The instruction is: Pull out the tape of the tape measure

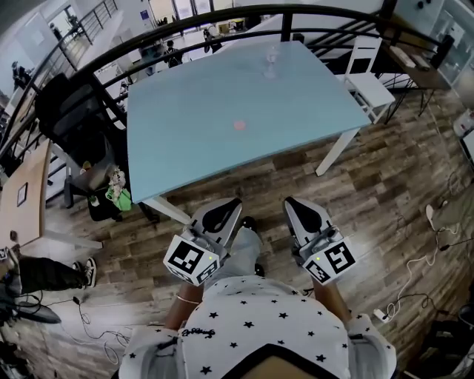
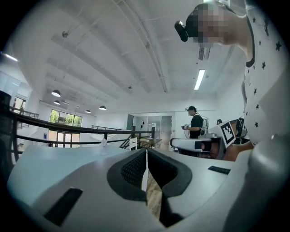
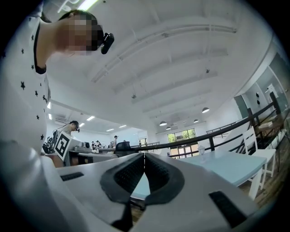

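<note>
A small red round thing (image 1: 238,125), too small to make out as a tape measure, lies near the middle of the light blue table (image 1: 185,148). Both grippers are held close to the person's body, over the wooden floor and short of the table's near edge. My left gripper (image 1: 230,203) points up towards the table with its jaws shut and nothing between them (image 2: 146,152). Beside it, my right gripper (image 1: 292,201) is also shut and holds nothing (image 3: 144,155). Neither gripper touches the red thing.
A clear glass (image 1: 271,64) stands at the table's far side. A black office chair (image 1: 74,118) sits left of the table, a white chair (image 1: 368,78) to its right, and a black railing (image 1: 222,22) behind. Cables (image 1: 422,270) lie on the floor at right. Another person (image 2: 196,127) stands in the distance.
</note>
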Tool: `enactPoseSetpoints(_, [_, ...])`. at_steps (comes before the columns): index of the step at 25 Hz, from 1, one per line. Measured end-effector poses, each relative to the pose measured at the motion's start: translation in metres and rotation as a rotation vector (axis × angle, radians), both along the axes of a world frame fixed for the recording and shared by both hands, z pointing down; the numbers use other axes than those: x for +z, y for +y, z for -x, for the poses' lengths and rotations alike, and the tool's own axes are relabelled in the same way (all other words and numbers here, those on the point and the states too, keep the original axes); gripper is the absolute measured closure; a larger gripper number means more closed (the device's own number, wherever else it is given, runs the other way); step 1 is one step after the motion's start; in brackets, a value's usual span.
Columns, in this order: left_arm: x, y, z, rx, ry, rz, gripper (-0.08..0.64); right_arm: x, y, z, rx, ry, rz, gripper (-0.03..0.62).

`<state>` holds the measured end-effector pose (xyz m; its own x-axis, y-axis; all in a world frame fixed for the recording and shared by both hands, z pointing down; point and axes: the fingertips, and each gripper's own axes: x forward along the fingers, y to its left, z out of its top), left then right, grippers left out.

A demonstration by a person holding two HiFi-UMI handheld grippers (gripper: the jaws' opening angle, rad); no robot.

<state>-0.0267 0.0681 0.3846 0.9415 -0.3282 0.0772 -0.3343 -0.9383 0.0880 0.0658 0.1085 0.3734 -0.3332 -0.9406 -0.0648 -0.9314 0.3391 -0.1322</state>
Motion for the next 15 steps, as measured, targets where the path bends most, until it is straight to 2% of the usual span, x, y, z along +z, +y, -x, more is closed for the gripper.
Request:
enactPoseSetpoints(6, [0.001,-0.031,-0.031,0.027,0.016,-0.006,0.528,-0.002,-0.024,-0.029,0.026,0.016,-0.012,0.603])
enactPoseSetpoints(15, [0.002,-0.106,-0.073,0.064,0.016,0.005,0.528,-0.007,-0.092,-0.069,0.049,0.032,-0.010,0.594])
